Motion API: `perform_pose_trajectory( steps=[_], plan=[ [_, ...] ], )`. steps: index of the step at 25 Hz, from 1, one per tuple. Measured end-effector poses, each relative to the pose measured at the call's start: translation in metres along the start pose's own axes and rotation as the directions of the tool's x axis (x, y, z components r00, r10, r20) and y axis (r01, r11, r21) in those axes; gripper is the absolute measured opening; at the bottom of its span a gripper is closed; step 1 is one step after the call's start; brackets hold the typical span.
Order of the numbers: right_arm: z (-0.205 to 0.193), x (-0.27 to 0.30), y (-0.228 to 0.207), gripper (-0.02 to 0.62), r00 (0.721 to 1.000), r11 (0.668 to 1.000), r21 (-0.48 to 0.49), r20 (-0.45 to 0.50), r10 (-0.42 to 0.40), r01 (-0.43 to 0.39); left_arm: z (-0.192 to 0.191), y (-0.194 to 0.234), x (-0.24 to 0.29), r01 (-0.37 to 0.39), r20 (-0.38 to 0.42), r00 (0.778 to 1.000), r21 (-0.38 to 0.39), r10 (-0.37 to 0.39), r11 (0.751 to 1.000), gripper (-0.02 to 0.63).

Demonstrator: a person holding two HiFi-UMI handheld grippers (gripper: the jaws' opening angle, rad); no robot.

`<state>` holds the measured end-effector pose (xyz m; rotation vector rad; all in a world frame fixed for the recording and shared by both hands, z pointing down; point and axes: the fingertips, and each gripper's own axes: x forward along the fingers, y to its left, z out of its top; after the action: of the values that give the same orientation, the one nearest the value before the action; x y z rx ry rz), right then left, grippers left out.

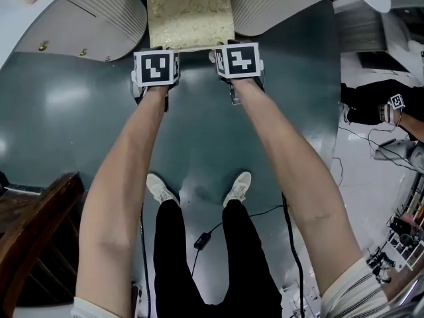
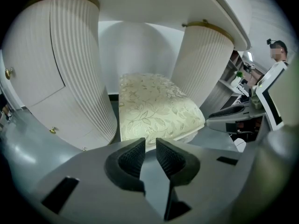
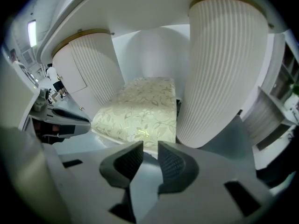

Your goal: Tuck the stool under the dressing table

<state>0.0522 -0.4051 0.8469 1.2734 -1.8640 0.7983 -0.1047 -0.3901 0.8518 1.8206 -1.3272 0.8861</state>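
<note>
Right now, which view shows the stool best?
The left gripper view: the stool shows its whole cushion top and front edge, between the two cabinets of the dressing table. The right gripper view shows it too, more slanted. The head view sees only its near part from above, cut off by the frame.

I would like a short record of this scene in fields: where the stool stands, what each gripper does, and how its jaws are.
stool: cream floral cushion, standing in the gap between the two ribbed pedestals of the dressing table
left gripper: at the stool's near edge, jaws slightly apart, nothing between them
right gripper: the same, beside the left one
contact with stool: cannot tell
floor: dark grey-green, glossy
</note>
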Motion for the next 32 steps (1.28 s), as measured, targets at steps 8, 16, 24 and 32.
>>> perform_pose_trajectory(
  steps=[8,16,24,32],
  plan=[
    [-0.003,-0.036,0.028,0.094,0.999,0.999,0.035,-0.003,0.039,-0.039,-0.014,-0.017,-0.034,-0.001,-0.001,1.000,0.010,0.001,1.000,0.064],
    [-0.009,-0.097,0.037,0.019,0.997,0.988,0.145,0.073,0.034,-0.044,-0.025,-0.049,-0.091,0.037,0.007,0.999,0.043,-0.037,0.998,0.036],
    [-0.014,-0.174,0.071,0.012,0.973,0.977,0.135,0.185,0.136,-0.162,-0.053,-0.058,-0.158,0.103,0.037,0.994,-0.010,-0.102,0.995,0.006],
    [-0.037,-0.273,0.110,0.012,0.950,0.972,0.112,0.261,0.173,-0.208,-0.085,-0.084,-0.251,0.131,0.102,0.987,-0.031,-0.127,0.991,0.006]
  ],
)
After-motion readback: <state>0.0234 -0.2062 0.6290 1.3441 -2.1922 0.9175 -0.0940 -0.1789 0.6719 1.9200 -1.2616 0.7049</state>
